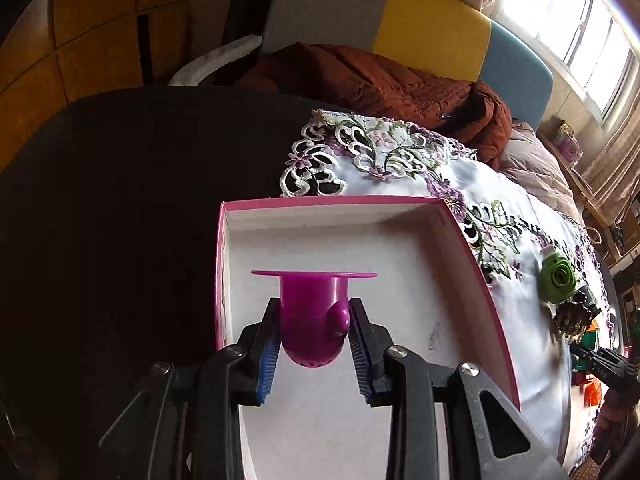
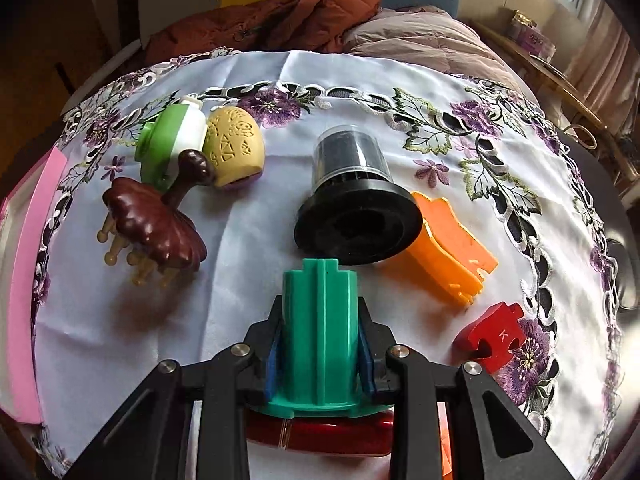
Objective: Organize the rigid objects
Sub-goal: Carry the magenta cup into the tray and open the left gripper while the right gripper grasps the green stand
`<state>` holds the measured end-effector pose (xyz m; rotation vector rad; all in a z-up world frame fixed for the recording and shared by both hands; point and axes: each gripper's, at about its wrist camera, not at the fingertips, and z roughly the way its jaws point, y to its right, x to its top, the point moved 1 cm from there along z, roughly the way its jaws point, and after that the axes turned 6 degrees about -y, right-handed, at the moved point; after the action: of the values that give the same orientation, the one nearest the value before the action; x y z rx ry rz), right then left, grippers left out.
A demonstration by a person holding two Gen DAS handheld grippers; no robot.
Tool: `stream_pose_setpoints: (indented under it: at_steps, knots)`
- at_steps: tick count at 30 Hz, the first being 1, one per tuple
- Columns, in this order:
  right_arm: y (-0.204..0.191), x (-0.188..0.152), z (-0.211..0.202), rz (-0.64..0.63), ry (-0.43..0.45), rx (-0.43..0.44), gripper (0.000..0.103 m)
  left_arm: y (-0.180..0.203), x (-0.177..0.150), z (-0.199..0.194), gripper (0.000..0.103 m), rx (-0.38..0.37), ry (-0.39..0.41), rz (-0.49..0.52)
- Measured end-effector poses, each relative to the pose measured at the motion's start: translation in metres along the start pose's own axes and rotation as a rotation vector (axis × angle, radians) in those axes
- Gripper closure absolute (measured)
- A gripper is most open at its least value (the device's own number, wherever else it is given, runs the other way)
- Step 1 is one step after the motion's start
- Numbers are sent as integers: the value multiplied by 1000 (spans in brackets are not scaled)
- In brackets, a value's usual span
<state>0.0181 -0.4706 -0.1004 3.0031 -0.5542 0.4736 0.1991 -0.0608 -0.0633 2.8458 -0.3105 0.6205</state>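
My left gripper (image 1: 313, 322) is shut on a magenta plastic piece (image 1: 314, 312) with a flat flange, held over the white inside of a pink-rimmed box (image 1: 460, 224). My right gripper (image 2: 320, 320) is shut on a green ribbed cylinder (image 2: 320, 320) with a flange at its near end, just above the embroidered white cloth (image 2: 248, 280). Beyond it on the cloth lie a black funnel-shaped part with a clear cap (image 2: 356, 216), an orange plastic piece (image 2: 448, 256), a red puzzle piece marked K (image 2: 494, 334), a brown wooden massager (image 2: 156, 224), a tan carved egg (image 2: 236, 148) and a green-and-white toy (image 2: 172, 140).
The box sits on a dark table (image 1: 120, 200) beside the cloth. A shiny red object (image 2: 320, 436) lies under the right gripper. The pink box edge (image 2: 24, 280) shows at the far left of the right wrist view. A rust-coloured jacket (image 1: 380, 80) and bedding lie behind.
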Motion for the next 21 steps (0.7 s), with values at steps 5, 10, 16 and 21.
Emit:
stream_pose_setpoints:
  at_steps: [5, 10, 16, 21]
  knots:
    - [-6, 2, 3, -8, 7, -6, 72, -4, 9, 14, 71, 42, -9, 8]
    - [-9, 0, 3, -27, 15, -21, 72, -6, 9, 15, 58, 34, -16, 7]
    - [-10, 1, 3, -35, 18, -27, 72, -6, -8, -10, 58, 36, 22, 0]
    - [-12, -1, 1, -42, 20, -37, 72, 2, -37, -43, 58, 45, 77, 17]
